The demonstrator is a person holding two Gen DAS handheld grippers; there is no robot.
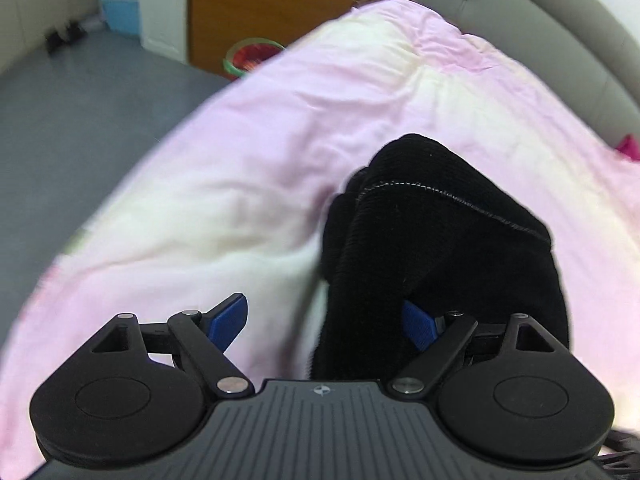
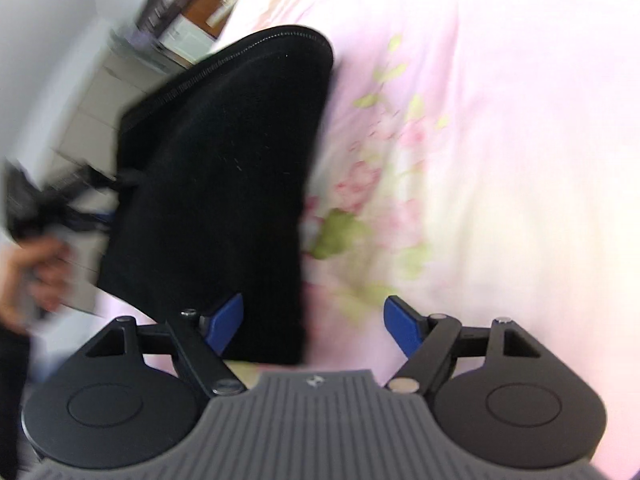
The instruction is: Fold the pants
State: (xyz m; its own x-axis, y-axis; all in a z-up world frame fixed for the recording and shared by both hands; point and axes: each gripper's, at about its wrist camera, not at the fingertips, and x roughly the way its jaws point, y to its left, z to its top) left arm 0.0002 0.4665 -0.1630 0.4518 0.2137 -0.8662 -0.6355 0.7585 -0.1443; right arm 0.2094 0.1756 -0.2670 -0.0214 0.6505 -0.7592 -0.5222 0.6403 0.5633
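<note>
The black corduroy pants (image 1: 436,240) lie bunched on the pink bed cover (image 1: 248,168), with a stitched hem edge on top. My left gripper (image 1: 326,326) is open just in front of them; the cloth drapes over its right blue pad (image 1: 418,326), and the left pad (image 1: 228,322) is bare. In the right wrist view the pants (image 2: 224,184) stand as a dark folded slab. My right gripper (image 2: 314,324) is open, its left pad (image 2: 226,322) against the cloth, its right pad (image 2: 402,328) over the floral cover (image 2: 460,160).
The bed's left edge drops to grey floor (image 1: 80,128). A wooden cabinet (image 1: 256,12) and a green-rimmed basket (image 1: 250,56) stand beyond it. A grey headboard (image 1: 560,32) runs behind. A hand (image 2: 32,276) with the other gripper shows blurred at the left.
</note>
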